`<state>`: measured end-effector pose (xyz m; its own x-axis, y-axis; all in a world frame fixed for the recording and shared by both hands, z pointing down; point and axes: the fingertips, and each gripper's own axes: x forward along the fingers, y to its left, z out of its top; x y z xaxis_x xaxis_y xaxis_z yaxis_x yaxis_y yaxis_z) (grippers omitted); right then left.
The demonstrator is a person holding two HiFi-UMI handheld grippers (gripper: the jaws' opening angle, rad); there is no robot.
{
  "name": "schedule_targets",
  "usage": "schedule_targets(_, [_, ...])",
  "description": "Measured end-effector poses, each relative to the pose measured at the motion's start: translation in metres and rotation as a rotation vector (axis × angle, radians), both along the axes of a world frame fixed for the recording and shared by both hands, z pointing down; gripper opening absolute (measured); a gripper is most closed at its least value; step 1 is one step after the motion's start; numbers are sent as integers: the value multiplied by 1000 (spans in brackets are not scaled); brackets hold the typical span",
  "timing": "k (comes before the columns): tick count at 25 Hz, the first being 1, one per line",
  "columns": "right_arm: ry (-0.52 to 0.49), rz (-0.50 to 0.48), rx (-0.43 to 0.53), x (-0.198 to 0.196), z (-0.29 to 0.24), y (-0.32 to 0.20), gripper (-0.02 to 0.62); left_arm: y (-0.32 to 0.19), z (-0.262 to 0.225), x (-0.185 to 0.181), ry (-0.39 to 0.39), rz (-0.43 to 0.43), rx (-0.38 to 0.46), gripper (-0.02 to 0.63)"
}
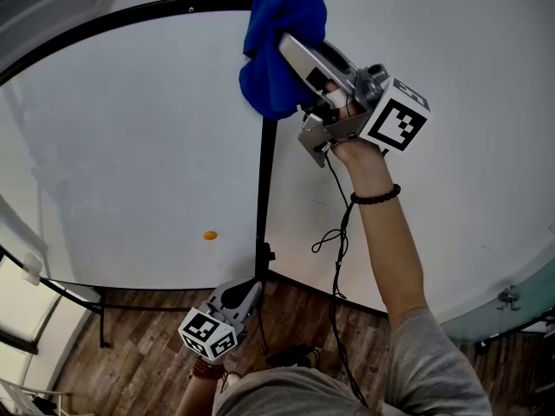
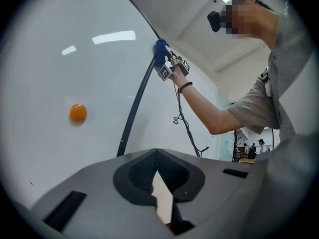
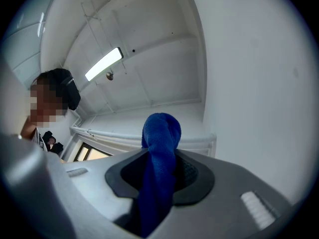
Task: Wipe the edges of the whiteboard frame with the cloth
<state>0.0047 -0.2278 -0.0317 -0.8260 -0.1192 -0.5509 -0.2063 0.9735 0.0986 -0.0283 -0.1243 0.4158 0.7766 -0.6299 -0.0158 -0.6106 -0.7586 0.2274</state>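
A whiteboard (image 1: 130, 146) with a black frame (image 1: 264, 189) stands over a wood-plank floor (image 1: 139, 345), and a strip light (image 3: 103, 63) runs along the white ceiling. The right gripper (image 1: 297, 59) is clamped on the blue cloth (image 1: 273, 33) — it bunches out past the jaw tips, against the frame's upper corner. The left gripper (image 1: 245, 293) hangs low by the frame's foot — jaws together, nothing between them.
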Motion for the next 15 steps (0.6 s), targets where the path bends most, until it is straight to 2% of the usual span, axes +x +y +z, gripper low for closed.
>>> schedule_targets(15, [-14,15,-12,3,2,-4,107,-3,-9,3,1,-2,-8,8])
